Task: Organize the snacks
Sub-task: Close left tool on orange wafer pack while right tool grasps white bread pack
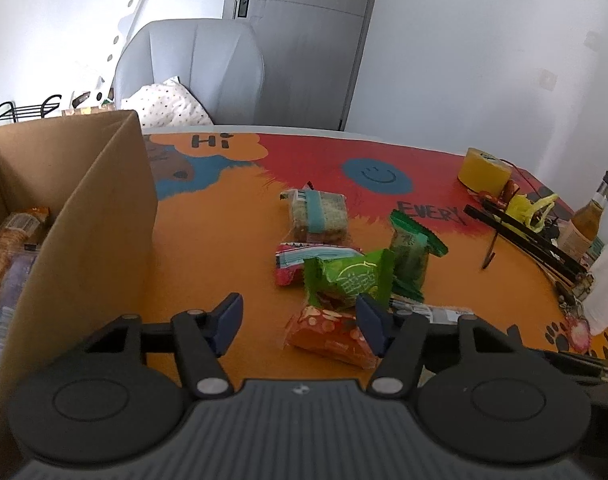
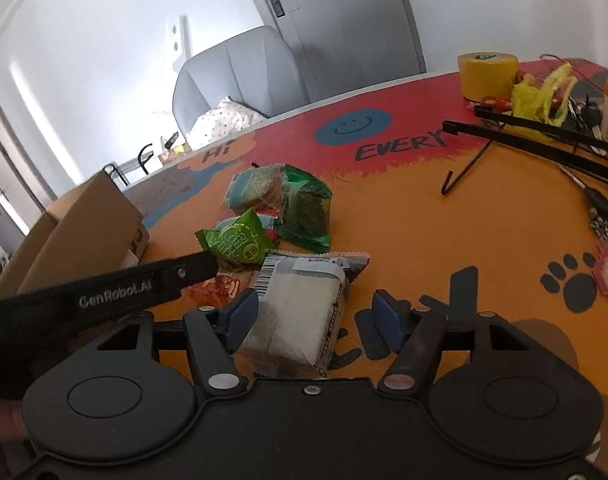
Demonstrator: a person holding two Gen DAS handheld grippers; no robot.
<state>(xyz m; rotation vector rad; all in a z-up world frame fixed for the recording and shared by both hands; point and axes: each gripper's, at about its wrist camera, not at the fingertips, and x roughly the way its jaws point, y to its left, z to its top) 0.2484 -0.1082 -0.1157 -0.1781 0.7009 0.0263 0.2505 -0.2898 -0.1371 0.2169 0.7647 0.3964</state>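
Note:
A pile of snack packets lies on the orange tablecloth. In the left wrist view my left gripper [image 1: 301, 326] is open above the table, with an orange-red packet [image 1: 328, 334] between its fingers near the right one. Behind it lie a bright green packet [image 1: 350, 278], a dark green packet [image 1: 410, 254], a pink-and-blue packet [image 1: 299, 260] and a clear cracker pack [image 1: 318, 210]. In the right wrist view my right gripper [image 2: 314, 318] is open around a white-and-grey packet [image 2: 299, 312]. The green packet [image 2: 237, 242] lies beyond it. The left gripper's black side [image 2: 103, 292] reaches in from the left.
An open cardboard box [image 1: 83, 216] stands at the left, with snack packs [image 1: 7, 248] inside. A yellow tape roll [image 1: 484, 170], black rods [image 1: 520, 236], a glass bottle [image 1: 588, 216] and keys clutter the right side. A grey armchair [image 1: 191, 68] stands behind the table.

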